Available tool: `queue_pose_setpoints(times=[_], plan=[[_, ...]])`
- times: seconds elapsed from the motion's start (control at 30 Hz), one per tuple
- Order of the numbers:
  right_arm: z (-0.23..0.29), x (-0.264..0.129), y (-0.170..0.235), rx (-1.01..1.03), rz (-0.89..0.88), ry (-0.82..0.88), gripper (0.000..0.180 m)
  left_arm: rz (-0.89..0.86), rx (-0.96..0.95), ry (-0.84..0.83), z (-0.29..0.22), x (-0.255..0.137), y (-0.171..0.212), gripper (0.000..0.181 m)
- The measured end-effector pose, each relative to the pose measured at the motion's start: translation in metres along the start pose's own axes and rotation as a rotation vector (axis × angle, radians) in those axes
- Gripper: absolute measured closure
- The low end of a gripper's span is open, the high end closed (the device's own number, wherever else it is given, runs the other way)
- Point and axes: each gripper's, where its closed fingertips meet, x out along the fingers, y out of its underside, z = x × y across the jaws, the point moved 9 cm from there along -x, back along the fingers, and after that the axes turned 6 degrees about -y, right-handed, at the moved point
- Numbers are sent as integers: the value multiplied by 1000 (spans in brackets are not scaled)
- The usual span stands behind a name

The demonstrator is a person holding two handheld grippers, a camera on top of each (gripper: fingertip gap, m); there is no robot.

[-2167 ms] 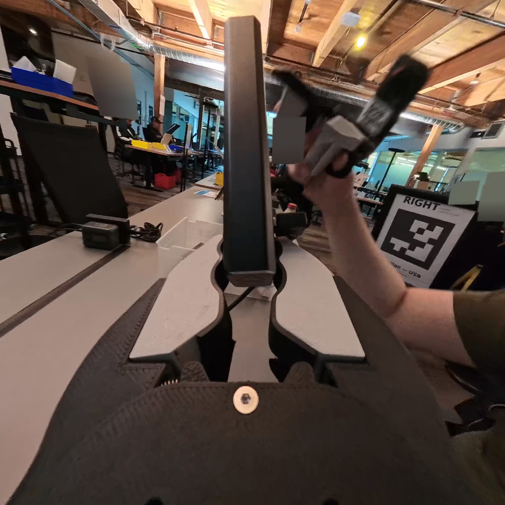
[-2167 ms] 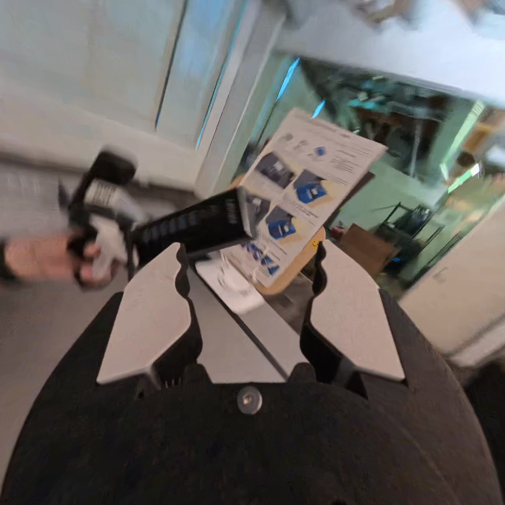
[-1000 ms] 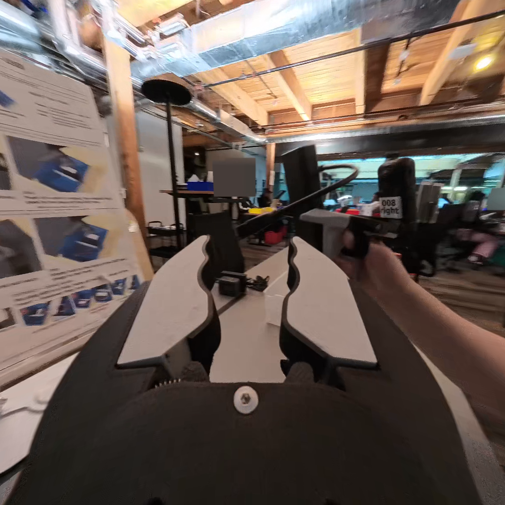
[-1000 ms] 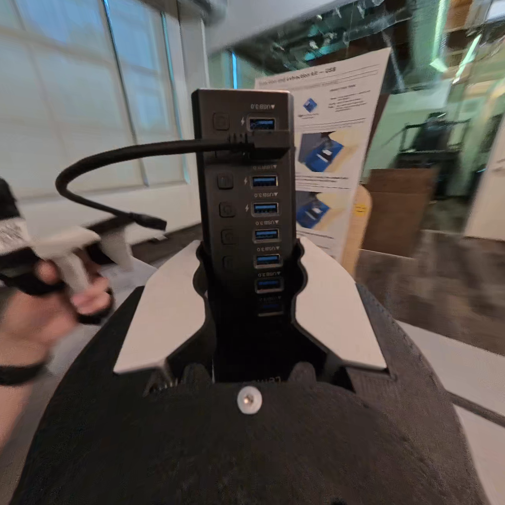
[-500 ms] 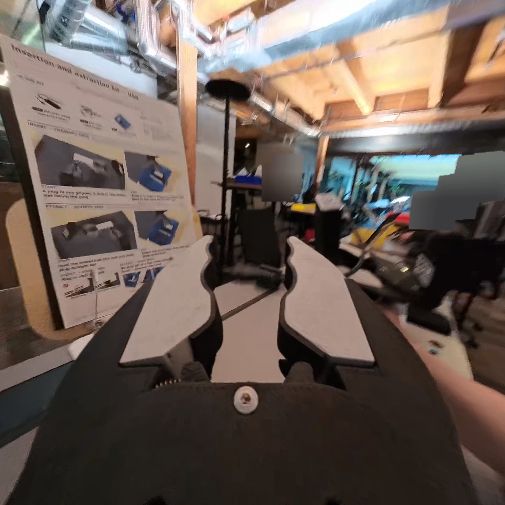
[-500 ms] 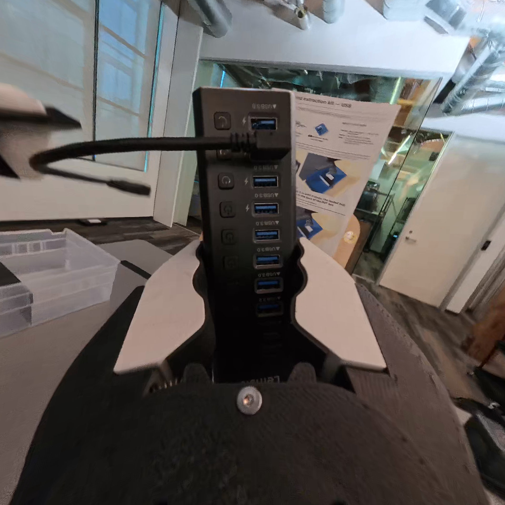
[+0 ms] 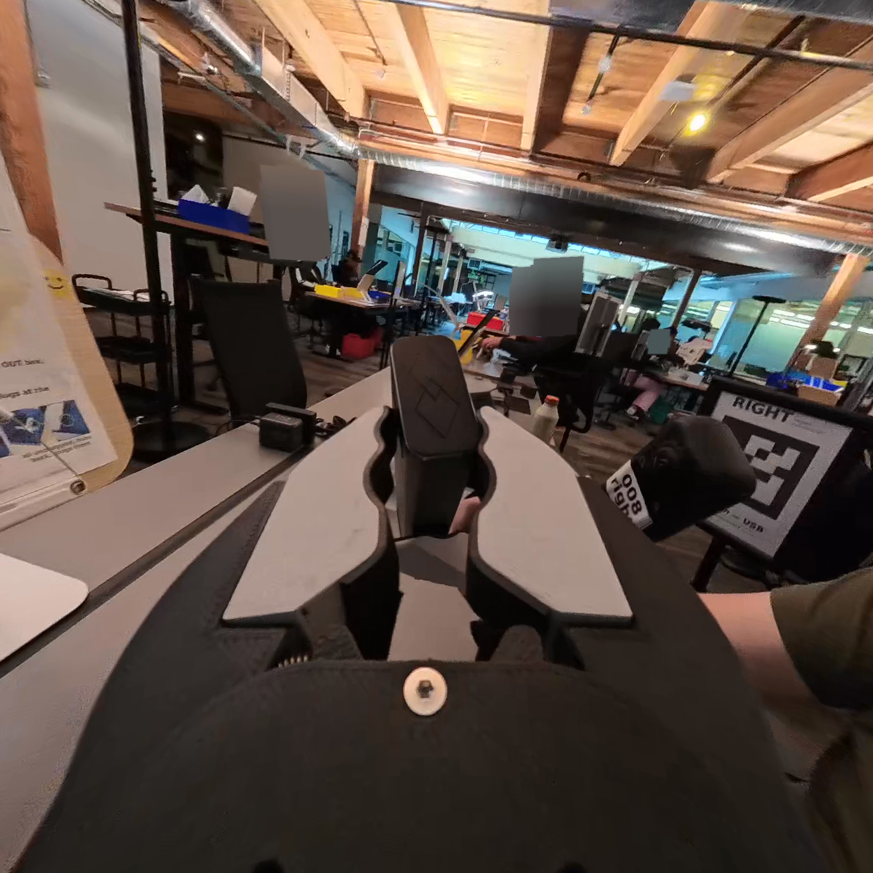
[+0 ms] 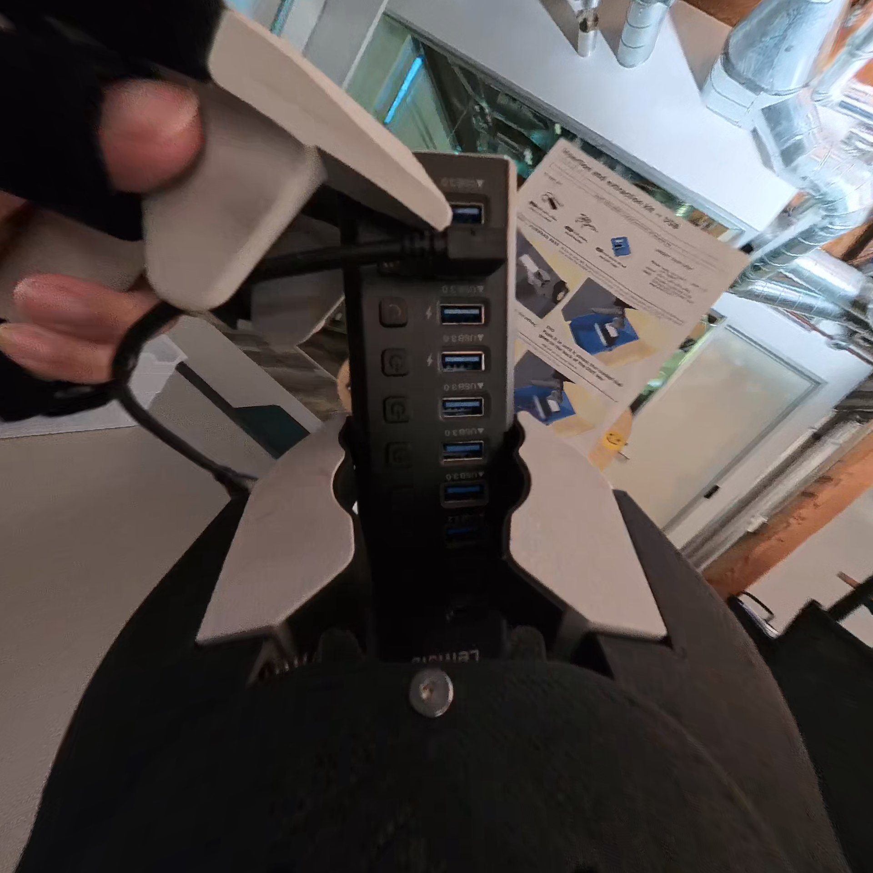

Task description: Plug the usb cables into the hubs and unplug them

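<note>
My right gripper (image 8: 427, 425) is shut on the lower half of a black usb hub (image 8: 415, 378) and holds it upright in the air. A black usb plug (image 8: 472, 245) sits in a port near the hub's top. Its cable (image 8: 165, 434) loops left and down. My left gripper (image 7: 431, 415) is open. Its jaws stand on either side of the hub's upper end (image 7: 427, 406), small gaps showing. In the right wrist view one of its fingers (image 8: 330, 141) lies over the plug. The plug is hidden in the left wrist view.
A grey table (image 7: 141, 519) lies below, with a black adapter (image 7: 283, 430) on it. An instruction poster (image 8: 614, 293) stands at the left. A sign with a black-and-white marker (image 7: 779, 472) stands at the right. The right gripper's handle (image 7: 680, 477) is close by. One gripper's finger ends stand about 6 cm off the other's.
The hub passed from my left gripper to my right gripper. My left gripper swung away empty, then came back to the hub's upper end at the plug.
</note>
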Motion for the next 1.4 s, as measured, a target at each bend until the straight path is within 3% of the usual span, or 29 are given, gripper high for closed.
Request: queue_pose_setpoints(times=[0.07, 0.13, 0.23, 0.4, 0.47, 0.5, 0.63, 0.67, 0.7, 0.83, 0.9, 1.07, 1.13, 1.23, 1.3, 1.4], plan=[[1, 1, 2, 48, -19, -152, 119, 11, 17, 3, 3, -6, -1, 153], [-4, -4, 2, 173, -55, -441, 121, 31, 31, 25, 5, -12, -3, 154], [-27, -9, 12, 400, -10, -760, 103, 80, 39, 66, 5, -16, -3, 154], [-16, 3, 39, 772, -21, -1129, 102, 134, 12, 128, 7, -3, 8, 154], [-2, 12, 48, 795, 28, -1228, 114, 171, 6, 156, 8, 4, 16, 154], [2, 14, 52, 774, 48, -1279, 145, 180, -3, 158, 9, 7, 18, 153], [1, 19, 61, 716, 9, -1194, 150, 117, -13, 105, 20, 7, 20, 153], [-4, 20, 63, 734, -16, -1136, 150, 60, -3, 49, 24, 3, 14, 146], [-10, 21, 65, 756, -36, -1059, 150, 12, 53, -21, 25, -4, 9, 132], [-28, 24, 79, 754, 23, -752, 150, 38, 489, -262, 4, -15, 1, 133], [-28, 25, 86, 817, 48, -715, 150, 122, 607, -344, -4, -10, 5, 141], [-33, 22, 93, 910, 7, -695, 150, 227, 537, -460, 12, -3, 15, 148], [-37, 18, 88, 910, -60, -698, 150, 221, 335, -380, 26, -4, 20, 144], [-36, 11, 75, 845, -174, -743, 150, 178, 48, -109, 42, -1, 30, 134], [-32, 10, 69, 836, -186, -794, 150, 115, -2, 47, 41, -1, 32, 140], [-26, 11, 67, 816, -175, -932, 150, 83, 69, 111, 32, 0, 31, 143]])
